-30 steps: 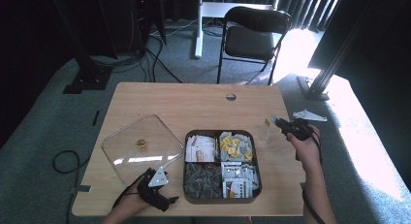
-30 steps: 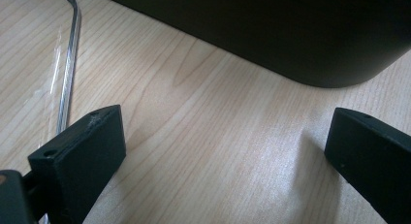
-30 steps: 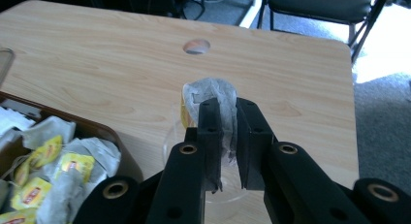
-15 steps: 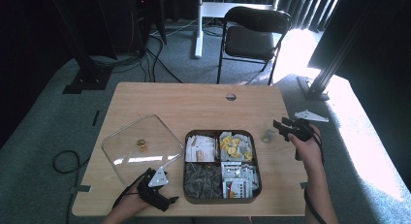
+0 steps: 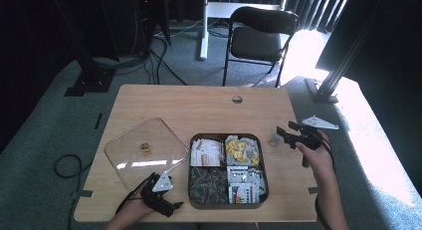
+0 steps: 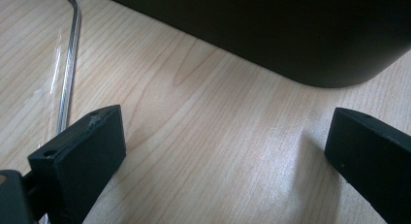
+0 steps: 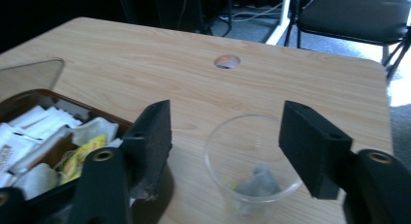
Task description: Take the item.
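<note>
1. The landmark is the dark tray (image 5: 191, 190), a square box of four compartments standing on the wooden table (image 5: 199, 108), toward the person's edge.
2. The clear cup (image 7: 252, 173) stands upright on the table just beside the tray's right wall, level with its far right compartment. It shows small in the high view (image 5: 273, 139).
3. Inside the cup lies a small bag (image 7: 259, 181), grey with a bit of yellow beside it, resting on the bottom.
4. The right gripper (image 7: 225, 141) is held to the right of the tray with its jaws pointing at the cup. In the high view (image 5: 287, 135) it sits just right of the cup.
5. Its jaws stand wide and have just been opening. The cup is between them, and the pads do not touch its wall.
6. The left gripper (image 6: 223, 151) rests low over the table at the tray's near left corner. Its jaws are spread wide with bare wood between them.
7. In the high view, the left gripper (image 5: 171, 206) lies just left of the tray.
8. A clear lid (image 5: 144, 153) lies flat on the table to the left of the tray, close beside it.
9. The tray's compartments hold paper packets; the far right one has yellow packets (image 5: 239, 146).
</note>
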